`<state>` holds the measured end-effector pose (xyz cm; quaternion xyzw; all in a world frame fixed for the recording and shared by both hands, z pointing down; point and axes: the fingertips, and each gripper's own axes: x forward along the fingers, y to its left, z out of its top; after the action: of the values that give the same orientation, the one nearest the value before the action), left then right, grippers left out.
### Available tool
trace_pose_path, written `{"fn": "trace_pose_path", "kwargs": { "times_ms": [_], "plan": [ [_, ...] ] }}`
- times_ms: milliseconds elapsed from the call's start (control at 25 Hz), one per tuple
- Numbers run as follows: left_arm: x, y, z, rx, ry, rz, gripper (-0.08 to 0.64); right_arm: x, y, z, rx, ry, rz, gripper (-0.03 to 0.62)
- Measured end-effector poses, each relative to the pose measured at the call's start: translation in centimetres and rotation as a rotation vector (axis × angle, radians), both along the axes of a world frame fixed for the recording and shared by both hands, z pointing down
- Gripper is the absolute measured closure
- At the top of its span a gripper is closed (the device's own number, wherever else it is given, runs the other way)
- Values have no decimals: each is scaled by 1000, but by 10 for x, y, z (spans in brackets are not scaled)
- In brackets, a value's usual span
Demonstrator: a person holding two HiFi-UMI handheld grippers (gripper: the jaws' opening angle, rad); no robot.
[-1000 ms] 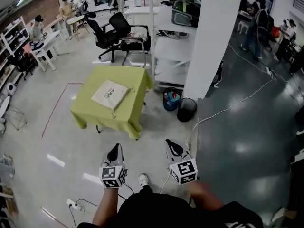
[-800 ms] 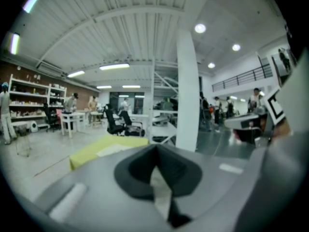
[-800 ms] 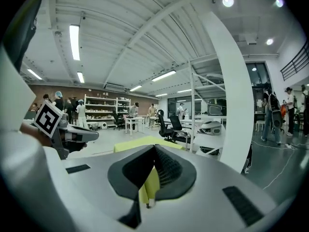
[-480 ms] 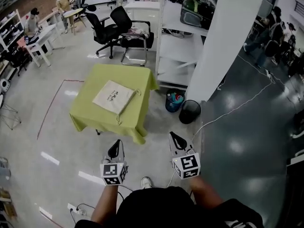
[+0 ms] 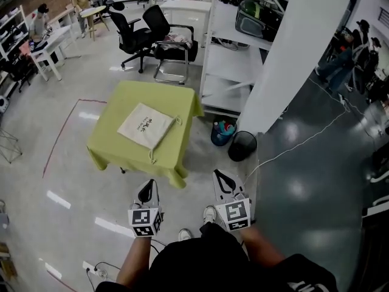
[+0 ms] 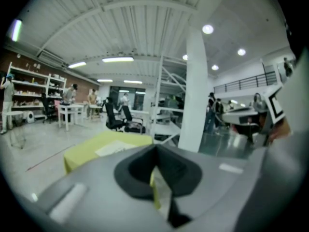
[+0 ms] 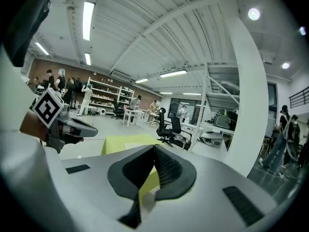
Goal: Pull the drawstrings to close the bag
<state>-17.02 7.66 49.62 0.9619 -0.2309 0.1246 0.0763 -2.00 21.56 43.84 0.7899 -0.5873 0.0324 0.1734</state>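
Head view has you standing on the grey floor [image 5: 73, 184], well short of the counter [image 5: 112, 154] with its yellow-green cloth. Your left tongs [image 5: 146, 189] and right tongs [image 5: 220, 178] are held out side by side at the near edge of the view. Both point toward the counter and are well apart from it. In the left gripper view the jaws meet at their tips with nothing between them. The right gripper view shows the same: jaws pressed together and empty. The cream drawstring bag [image 5: 144, 125] lies flat in the middle of the counter, untouched. One of its drawstrings [image 5: 177, 121] trails off its far right corner, another off its near edge. A black bin [image 5: 242, 145] and a blue bucket [image 5: 221, 132] stand on the floor right of the counter, beside a white pillar [image 5: 292, 59].
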Motion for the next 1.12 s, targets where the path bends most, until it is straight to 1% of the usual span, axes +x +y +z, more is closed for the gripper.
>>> {"fn": "trace_pose_path", "kwargs": {
  "times_ms": [80,200,360,520,760,1000,1120],
  "plan": [
    [4,-4,3,-3,-7,-3,561,4,-7,2,-7,2,-10,586],
    [13,-13,7,-10,-17,-19,561,16,-21,7,-4,-22,-26,586],
    [26,-29,16,-11,-50,-53,561,35,-46,13,-5,-40,-69,586],
    [46,-45,23,-19,-86,-88,561,62,-74,20,-16,-58,-115,586],
    [83,-68,25,-21,-120,-149,561,107,-110,20,-18,-70,-188,586],
    [110,-84,40,-44,-166,-201,561,151,-134,21,20,-80,-209,586],
    [116,-90,49,-55,-200,-229,561,165,-146,26,13,-98,-226,586]
  ]
}}
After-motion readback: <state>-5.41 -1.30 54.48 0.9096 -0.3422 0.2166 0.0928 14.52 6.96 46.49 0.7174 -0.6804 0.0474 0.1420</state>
